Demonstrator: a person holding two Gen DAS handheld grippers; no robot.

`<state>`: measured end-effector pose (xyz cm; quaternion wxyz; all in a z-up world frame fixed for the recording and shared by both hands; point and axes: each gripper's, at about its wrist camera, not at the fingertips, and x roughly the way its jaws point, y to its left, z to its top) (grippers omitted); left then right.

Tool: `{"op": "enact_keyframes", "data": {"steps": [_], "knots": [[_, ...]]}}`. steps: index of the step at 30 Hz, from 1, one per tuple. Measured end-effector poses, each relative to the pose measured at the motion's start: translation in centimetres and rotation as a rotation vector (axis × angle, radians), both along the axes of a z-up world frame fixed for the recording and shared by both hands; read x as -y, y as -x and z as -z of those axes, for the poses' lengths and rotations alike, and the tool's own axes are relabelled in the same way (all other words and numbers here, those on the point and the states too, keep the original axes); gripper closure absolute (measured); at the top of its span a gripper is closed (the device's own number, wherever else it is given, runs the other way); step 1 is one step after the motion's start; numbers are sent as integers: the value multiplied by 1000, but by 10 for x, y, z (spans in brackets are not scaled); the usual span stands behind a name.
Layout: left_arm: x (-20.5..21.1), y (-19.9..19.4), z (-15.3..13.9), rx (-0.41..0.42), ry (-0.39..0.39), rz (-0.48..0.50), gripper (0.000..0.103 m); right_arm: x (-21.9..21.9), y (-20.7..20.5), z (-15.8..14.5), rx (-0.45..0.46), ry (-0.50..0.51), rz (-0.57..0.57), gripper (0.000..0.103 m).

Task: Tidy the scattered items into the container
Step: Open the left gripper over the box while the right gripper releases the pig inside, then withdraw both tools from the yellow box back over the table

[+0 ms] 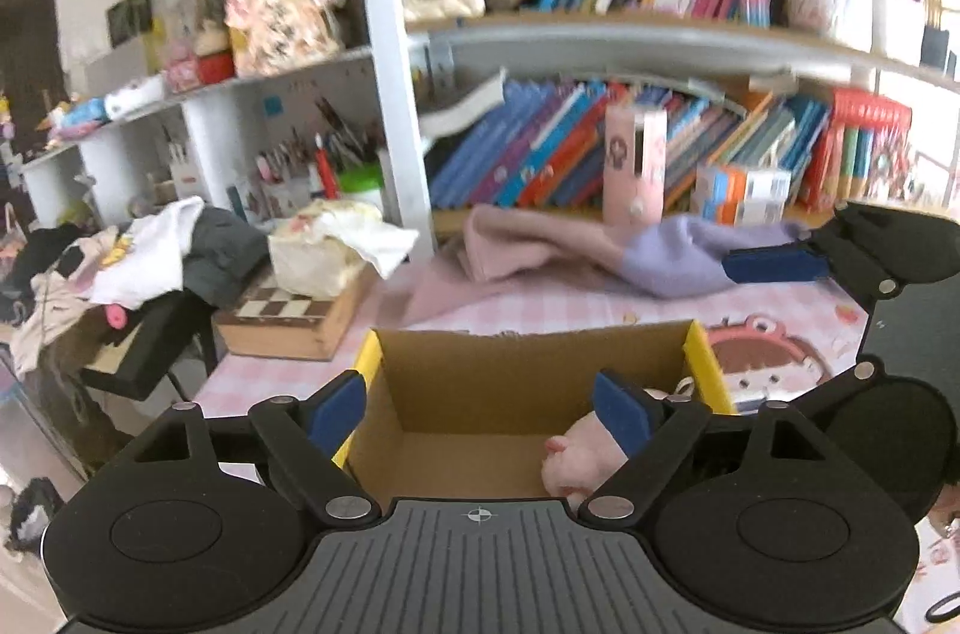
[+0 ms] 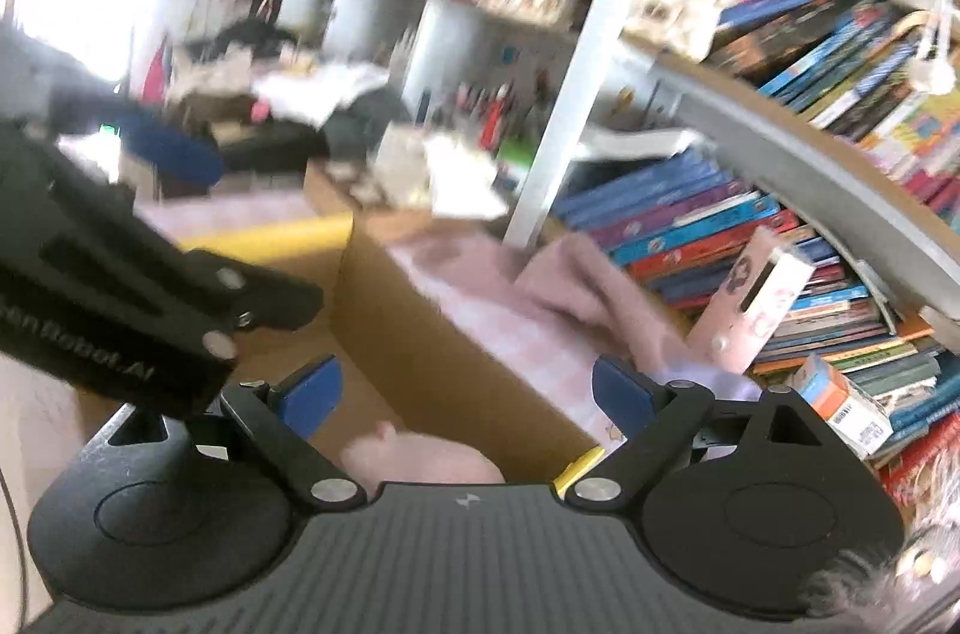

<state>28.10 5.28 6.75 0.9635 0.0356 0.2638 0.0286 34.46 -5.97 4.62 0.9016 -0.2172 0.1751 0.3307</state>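
1. L gripper (image 1: 480, 409): blue-padded jaws spread wide, nothing btwn pads, above near end of open brown cardboard box w/ yellow flap edges (image 1: 516, 352).
2. R gripper (image 2: 468, 394): jaws also spread, empty, over same box's right side.
3. Soft pink plush toy (image 1: 579, 460) lies inside box, near-right corner, on box floor.
4. Beyond box: pink-and-lilac knit cloth (image 1: 576, 247) crumpled on pink checked tablecloth (image 1: 780, 298).
5. Far: bookshelf w/ colourful books (image 1: 600, 141); view blurry.

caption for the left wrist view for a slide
Open left gripper above a cardboard box holding a pink plush toy, bookshelves behind.
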Motion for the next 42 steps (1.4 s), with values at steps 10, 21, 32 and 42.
{"op": "enact_keyframes", "data": {"steps": [10, 21, 32, 42], "knots": [[-3, 88, -21, 113, 14, -2, 13, 28, 96, -32, 89, -136, 66, 12], [4, 170, -9, 96, 21, 10, 12, 53, 185, -21, 79, -167, 201, 12], [17, 216, 20, 16, 21, 16, 11, 78, 252, 5, 25, -173, 391, 12], [35, 232, 45, -53, 28, 101, 11, 101, 270, 20, -74, -180, 547, 12]]}}
